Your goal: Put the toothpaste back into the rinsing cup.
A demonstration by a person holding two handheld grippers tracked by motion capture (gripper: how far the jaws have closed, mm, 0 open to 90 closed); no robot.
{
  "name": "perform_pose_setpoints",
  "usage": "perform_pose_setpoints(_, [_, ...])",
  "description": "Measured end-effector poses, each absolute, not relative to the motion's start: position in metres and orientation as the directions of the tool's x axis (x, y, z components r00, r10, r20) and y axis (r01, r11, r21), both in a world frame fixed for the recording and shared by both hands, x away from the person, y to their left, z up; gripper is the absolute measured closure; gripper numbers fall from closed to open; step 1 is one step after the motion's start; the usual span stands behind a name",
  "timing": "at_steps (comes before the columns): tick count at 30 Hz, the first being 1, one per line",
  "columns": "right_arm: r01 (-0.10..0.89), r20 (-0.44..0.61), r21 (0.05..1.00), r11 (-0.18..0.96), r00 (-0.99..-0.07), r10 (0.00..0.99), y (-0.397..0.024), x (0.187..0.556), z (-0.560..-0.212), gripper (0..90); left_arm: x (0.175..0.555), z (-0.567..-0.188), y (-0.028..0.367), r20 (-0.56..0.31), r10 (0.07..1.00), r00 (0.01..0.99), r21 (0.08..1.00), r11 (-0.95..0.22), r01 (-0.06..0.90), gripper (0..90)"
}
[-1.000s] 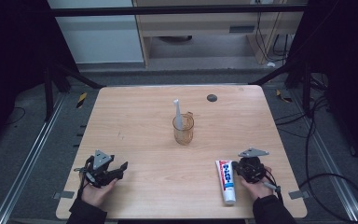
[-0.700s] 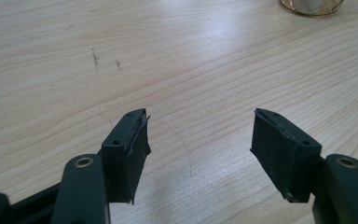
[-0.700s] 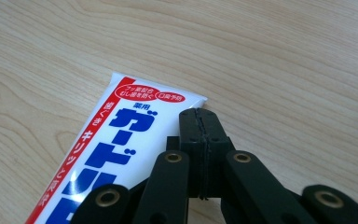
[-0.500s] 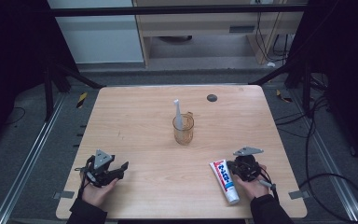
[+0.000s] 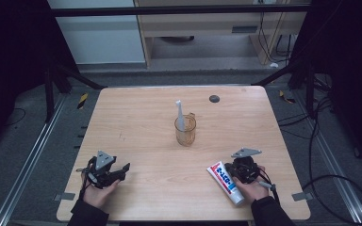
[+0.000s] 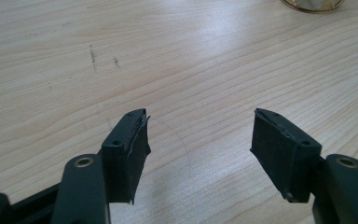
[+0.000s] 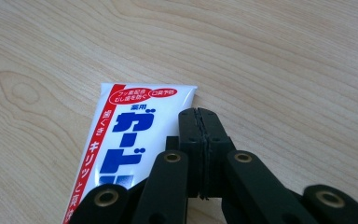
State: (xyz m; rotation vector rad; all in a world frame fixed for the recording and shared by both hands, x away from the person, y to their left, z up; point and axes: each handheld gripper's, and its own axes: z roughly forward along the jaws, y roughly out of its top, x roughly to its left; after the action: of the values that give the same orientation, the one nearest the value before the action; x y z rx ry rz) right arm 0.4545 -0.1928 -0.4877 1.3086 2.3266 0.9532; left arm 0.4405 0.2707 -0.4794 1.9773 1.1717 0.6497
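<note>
High view, progress: I judge the work barely begun. My right tongs (image 5: 239, 170) are beside the toothpaste tube (image 5: 225, 181) near the table's (image 5: 136, 117) front right corner, and nothing is lifted yet.
High view, what is left: opening up, taking the tube and carrying it, probably to the glass cup (image 5: 185, 130) at the table's middle, where a white toothbrush (image 5: 180, 114) already stands upright.
High view, left side: my left tongs (image 5: 104, 171) rest in my hand near the front left corner, well apart from everything.
Left gripper view, state: my left tongs (image 6: 199, 140) stand wide apart over bare wood, holding nothing; the cup's base (image 6: 313, 4) peeks in at the top edge.
Right gripper view, state: my right tongs (image 7: 199, 122) are pressed together, empty, their tips above the tube's right edge.
Right gripper view, the tube: the toothpaste tube (image 7: 121, 126) lies flat, white with a red side band and blue Japanese lettering, crimped end pointing away from me.
</note>
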Motion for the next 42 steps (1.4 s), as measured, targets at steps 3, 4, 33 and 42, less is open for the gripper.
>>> perform_pose_setpoints(3, [0.636, 0.059, 0.684, 0.358, -0.537, 0.842, -0.193, 0.454, -0.486, 87.8, 0.441, -0.479, 0.271, 0.055, 0.889, 0.455, 0.797, -0.314, 0.516, 35.5])
perform_pose_setpoints(4, [0.628, 0.059, 0.694, 0.352, -0.537, 0.841, -0.195, 0.454, -0.483, 86.4, 0.441, -0.479, 0.271, 0.053, 0.89, 0.453, 0.798, -0.311, 0.517, 35.5])
perform_pose_setpoints(33, [0.653, 0.062, 0.66, 0.372, -0.54, 0.839, -0.199, 0.43, -0.443, 43.3, 0.441, -0.48, 0.274, 0.055, 0.887, 0.458, 0.791, -0.318, 0.522, 35.4])
perform_pose_setpoints(42, [0.664, 0.065, 0.642, 0.384, -0.546, 0.836, -0.193, 0.426, -0.438, 36.3, 0.441, -0.48, 0.275, 0.054, 0.887, 0.458, 0.79, -0.319, 0.524, 35.4])
